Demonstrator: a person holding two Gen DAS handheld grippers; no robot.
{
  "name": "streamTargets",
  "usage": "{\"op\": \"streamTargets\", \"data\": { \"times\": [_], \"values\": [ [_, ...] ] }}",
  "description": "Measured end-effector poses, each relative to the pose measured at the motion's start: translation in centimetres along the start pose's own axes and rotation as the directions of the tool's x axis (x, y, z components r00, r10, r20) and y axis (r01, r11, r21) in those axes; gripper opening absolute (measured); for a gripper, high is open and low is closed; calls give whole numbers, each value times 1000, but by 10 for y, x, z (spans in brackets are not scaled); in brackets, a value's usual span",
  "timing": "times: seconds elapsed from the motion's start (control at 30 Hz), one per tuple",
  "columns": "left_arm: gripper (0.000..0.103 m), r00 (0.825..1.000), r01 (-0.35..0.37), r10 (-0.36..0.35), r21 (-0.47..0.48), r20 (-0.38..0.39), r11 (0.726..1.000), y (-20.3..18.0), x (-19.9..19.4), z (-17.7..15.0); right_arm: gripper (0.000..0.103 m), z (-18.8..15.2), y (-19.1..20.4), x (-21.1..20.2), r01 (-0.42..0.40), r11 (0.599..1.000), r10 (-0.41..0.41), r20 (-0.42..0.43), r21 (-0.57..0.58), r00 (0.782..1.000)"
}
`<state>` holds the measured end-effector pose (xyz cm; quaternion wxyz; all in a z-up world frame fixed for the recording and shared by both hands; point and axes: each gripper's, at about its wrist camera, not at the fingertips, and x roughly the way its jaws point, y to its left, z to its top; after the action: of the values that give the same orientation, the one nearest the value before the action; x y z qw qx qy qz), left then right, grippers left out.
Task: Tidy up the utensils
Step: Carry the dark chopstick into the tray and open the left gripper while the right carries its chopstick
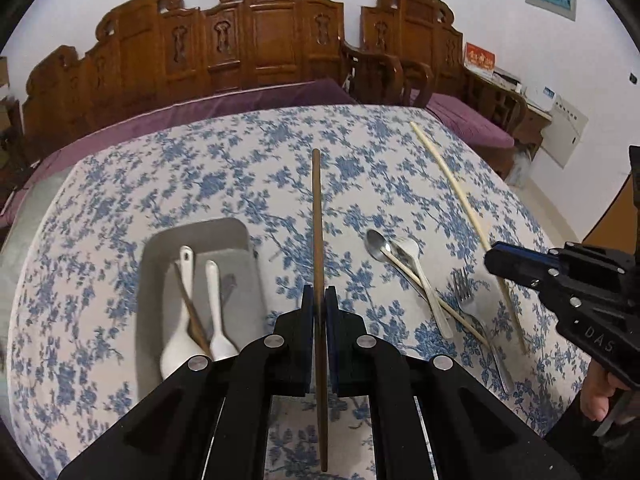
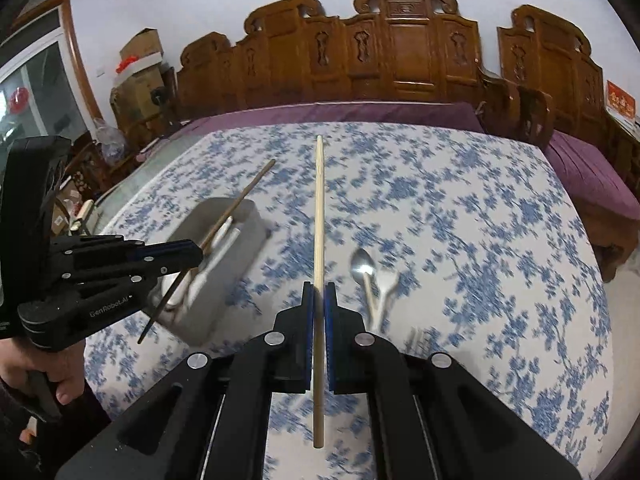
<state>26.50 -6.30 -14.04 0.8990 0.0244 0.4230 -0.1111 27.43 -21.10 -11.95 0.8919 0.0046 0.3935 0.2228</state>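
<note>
Chopsticks fill both grips: our left gripper (image 1: 319,300) pinches a slim dark wooden chopstick (image 1: 317,216), our right gripper (image 2: 319,300) a pale bamboo chopstick (image 2: 319,216), above the blue-floral tablecloth (image 1: 224,176) beside the grey rectangular tray (image 1: 236,236).

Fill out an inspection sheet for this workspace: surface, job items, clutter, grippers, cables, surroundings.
Surface: table under a blue floral cloth.
Job's things: grey tray holding two white spoons and a dark chopstick; on the cloth, a metal spoon, white spoon, light chopstick and fork.
Clutter: nothing seen.
Grippers: left gripper shut on a dark chopstick; right gripper shut on a light chopstick.
Cables: nothing seen.
Surroundings: carved wooden bench with purple cushion, cardboard boxes.
</note>
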Motion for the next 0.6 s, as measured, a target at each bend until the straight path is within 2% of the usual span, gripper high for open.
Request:
{"op": "streamTargets", "data": {
  "times": [0.4,0.6],
  "values": [
    [5,999,-30,31,-45,22,999,59,-13,10,6,43,61,33,-84,993,86,21,-78,996],
    [5,999,-50,51,-77,14,996,90,-5,6,6,46,82,58,-115,987,118,18,-115,993]
  ]
}}
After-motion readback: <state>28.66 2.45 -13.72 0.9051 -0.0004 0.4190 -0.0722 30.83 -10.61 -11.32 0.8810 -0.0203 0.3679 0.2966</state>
